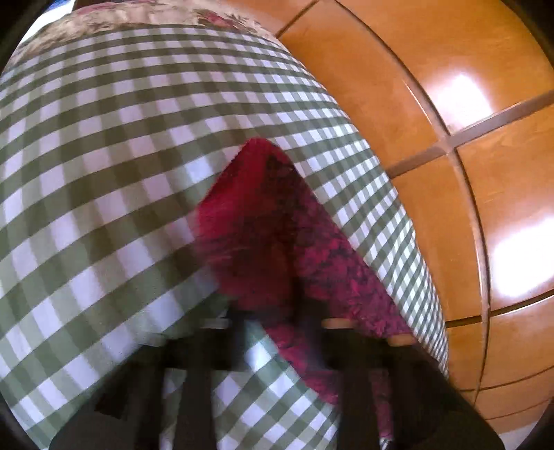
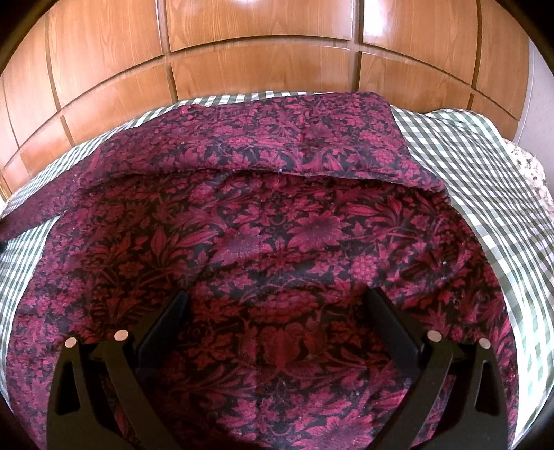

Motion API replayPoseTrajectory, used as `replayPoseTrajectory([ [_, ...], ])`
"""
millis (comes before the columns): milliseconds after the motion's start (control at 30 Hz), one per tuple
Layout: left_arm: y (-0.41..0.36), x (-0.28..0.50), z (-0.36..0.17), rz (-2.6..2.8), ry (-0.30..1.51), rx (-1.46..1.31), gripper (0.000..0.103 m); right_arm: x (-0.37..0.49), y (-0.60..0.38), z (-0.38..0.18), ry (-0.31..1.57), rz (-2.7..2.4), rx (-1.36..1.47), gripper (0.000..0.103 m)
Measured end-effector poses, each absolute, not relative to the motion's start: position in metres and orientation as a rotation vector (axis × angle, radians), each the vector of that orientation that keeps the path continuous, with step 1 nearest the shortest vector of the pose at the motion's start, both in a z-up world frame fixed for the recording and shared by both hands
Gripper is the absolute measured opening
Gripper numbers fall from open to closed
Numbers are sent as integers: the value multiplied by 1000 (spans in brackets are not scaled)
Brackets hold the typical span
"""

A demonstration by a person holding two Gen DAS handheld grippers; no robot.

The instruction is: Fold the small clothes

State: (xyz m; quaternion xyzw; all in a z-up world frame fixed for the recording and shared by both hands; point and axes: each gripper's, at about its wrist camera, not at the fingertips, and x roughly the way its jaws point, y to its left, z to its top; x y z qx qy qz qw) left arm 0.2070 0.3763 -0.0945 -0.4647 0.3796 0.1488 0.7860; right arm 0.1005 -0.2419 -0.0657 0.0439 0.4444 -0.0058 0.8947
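Note:
A dark red cloth with a black flower pattern [image 2: 277, 214] lies spread on a green-and-white checked cover [image 2: 484, 180]; its far part is folded over towards me. My right gripper [image 2: 277, 311] hovers just above the cloth's near middle, open wide, with nothing between its fingers. In the left wrist view a raised corner of the same red cloth [image 1: 270, 214] runs down into my left gripper [image 1: 277, 322]. That gripper's dark, blurred fingers stand close together, shut on the cloth's edge, over the checked cover [image 1: 104, 173].
Orange-brown wooden cupboard panels [image 2: 242, 52] stand behind the bed, and in the left wrist view these panels [image 1: 450, 104] run along its right edge. A pale flowered fabric [image 1: 138, 14] shows past the checked cover, seen at the far right as flowered fabric [image 2: 529, 166].

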Motion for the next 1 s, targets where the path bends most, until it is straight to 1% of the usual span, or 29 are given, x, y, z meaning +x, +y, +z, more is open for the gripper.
replayPoseTrajectory([
  [67,372,206,-80,291,770,-951,11,101,-242,-66,921,-12,90,101],
  [167,340,200,-44,176,705,-847,11,100,-242,-66,921,-12,89,101],
  [267,292,195,-7,33,655,-733,11,101,-242,-66,921,-12,90,101],
  [367,237,194,15,-82,643,-626,11,101,-242,-66,922,-11,90,101],
  [533,139,203,19,-259,700,-481,11,101,-242,-65,921,-10,93,101],
  [733,36,219,-15,-370,838,-336,12,102,-244,-65,921,-4,103,101],
  [767,23,222,-22,-364,860,-306,13,102,-244,-64,924,-3,104,101],
  [867,-4,228,-41,-371,924,-234,32,104,-246,-62,939,6,111,101],
  [900,-10,226,-42,-377,928,-207,42,105,-247,-61,946,12,117,101],
  [933,-11,224,-41,-390,918,-192,50,106,-248,-60,951,17,122,101],
  [967,-10,221,-39,-403,904,-178,54,107,-251,-57,956,23,132,101],
  [1000,-10,212,-36,-421,894,-172,66,108,-252,-54,957,27,146,101],
])
